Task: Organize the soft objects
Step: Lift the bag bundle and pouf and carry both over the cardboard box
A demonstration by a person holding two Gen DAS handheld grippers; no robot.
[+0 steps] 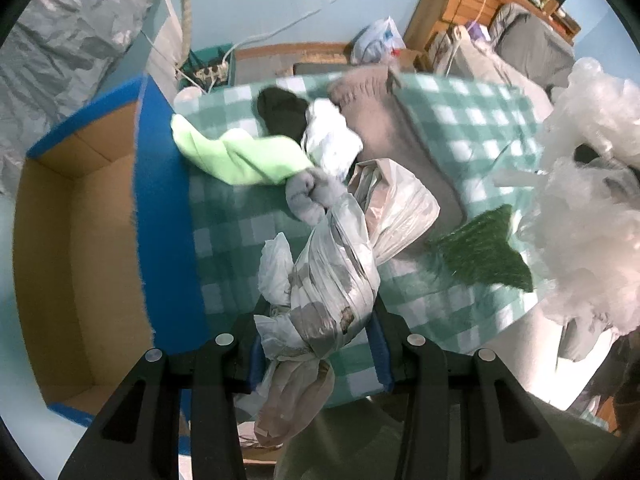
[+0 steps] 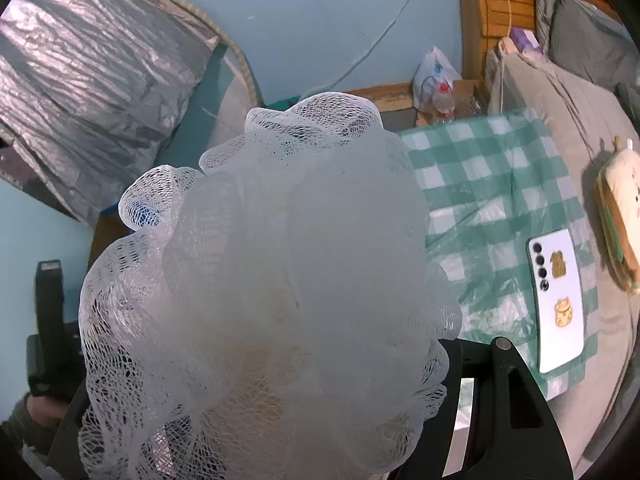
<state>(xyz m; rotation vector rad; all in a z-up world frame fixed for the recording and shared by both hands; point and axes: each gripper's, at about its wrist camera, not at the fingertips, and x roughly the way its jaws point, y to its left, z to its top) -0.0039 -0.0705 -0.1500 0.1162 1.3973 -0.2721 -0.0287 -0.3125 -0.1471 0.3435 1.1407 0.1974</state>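
Right now, left gripper point(image 1: 316, 344): its jaws are clamped on a knotted plastic bag point(image 1: 332, 280), held above the near edge of the checked cloth point(image 1: 472, 128).
Right gripper point(image 2: 276, 412): its jaws hold a white mesh bath sponge point(image 2: 272, 280), which fills most of the right wrist view and hides both fingers' tips.
Sponge, from the left wrist view: it hangs at the far right point(image 1: 588, 200), above the cloth's right side.
Box: a cardboard box point(image 1: 80, 240) with blue outer walls stands open just left of the cloth, touching its edge.
Pile on the cloth: a light green cloth point(image 1: 236, 156), a black sock point(image 1: 280, 116), a white rag point(image 1: 332, 136), a grey sock point(image 1: 312, 196) and a beige plastic bag point(image 1: 396, 204) lie bunched together beyond the held bag.
Other cloth items: a grey knit piece point(image 1: 372, 108) lies at the far edge; a dark green patch point(image 1: 484, 252) lies apart to the right.
Bed side: a white phone point(image 2: 558, 300) lies face down on the cloth, with a toast-shaped plush toy point(image 2: 620, 216) just beside it on the bed point(image 2: 560, 92).
Background: a silver foil sheet point(image 2: 80, 80) hangs left, and a bottle point(image 2: 444, 100) stands by the blue wall.
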